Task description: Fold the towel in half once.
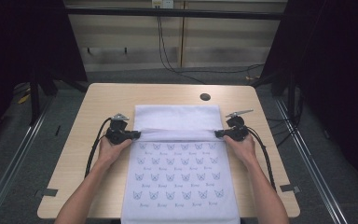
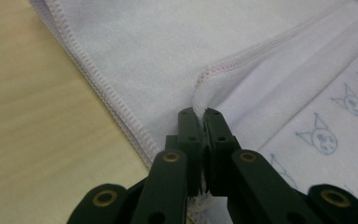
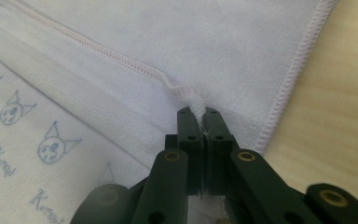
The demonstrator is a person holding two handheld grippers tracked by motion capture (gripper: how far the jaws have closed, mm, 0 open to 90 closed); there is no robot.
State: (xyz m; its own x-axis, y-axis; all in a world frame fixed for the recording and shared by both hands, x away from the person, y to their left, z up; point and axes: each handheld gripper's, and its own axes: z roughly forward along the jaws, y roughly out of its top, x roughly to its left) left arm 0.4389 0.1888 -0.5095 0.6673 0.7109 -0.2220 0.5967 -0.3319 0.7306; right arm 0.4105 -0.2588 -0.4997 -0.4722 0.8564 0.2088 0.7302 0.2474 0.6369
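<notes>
At the centre of the high view, one white towel (image 1: 179,179) printed with blue cat faces lies on the wooden table (image 1: 98,102), its far part folded. Two grippers pinch the fold's corners: the left gripper (image 1: 136,135) and the right gripper (image 1: 218,134), jaws pressed together on cloth. One dark round hole (image 1: 205,97) sits upper right of the towel.

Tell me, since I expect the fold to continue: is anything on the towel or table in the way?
Nothing visible. The left gripper and right gripper each pinch the white cat-printed towel; its surface and the light wooden table beyond are bare.
</notes>
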